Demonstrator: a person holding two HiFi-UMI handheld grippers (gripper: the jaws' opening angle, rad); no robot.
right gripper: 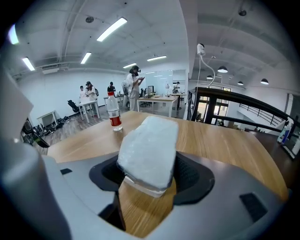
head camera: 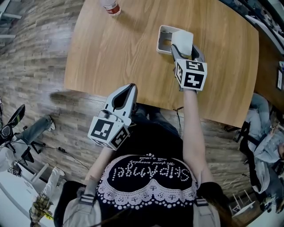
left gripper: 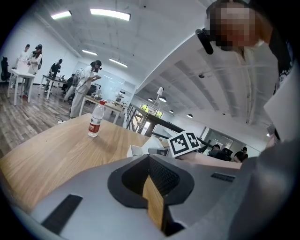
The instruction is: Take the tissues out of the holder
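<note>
**Pack of tissues clamped in the right hand-held gripper, at the holder on the desk**

The tissue holder [head camera: 161,31], a pale open-top box, stands on the wooden desk [head camera: 111,53]. From the head view the white pack of tissues [head camera: 183,41] covers the holder's right part; whether its lower end is inside the holder I cannot tell. The right hand-held gripper [head camera: 185,51] presses on the pack from both sides, and the pack sticks out past its tips. The left hand-held gripper [head camera: 129,88] is at the desk's near edge, well apart from the holder, its jaws closed together on nothing. A water bottle [head camera: 110,6] stands at the far edge.
</note>
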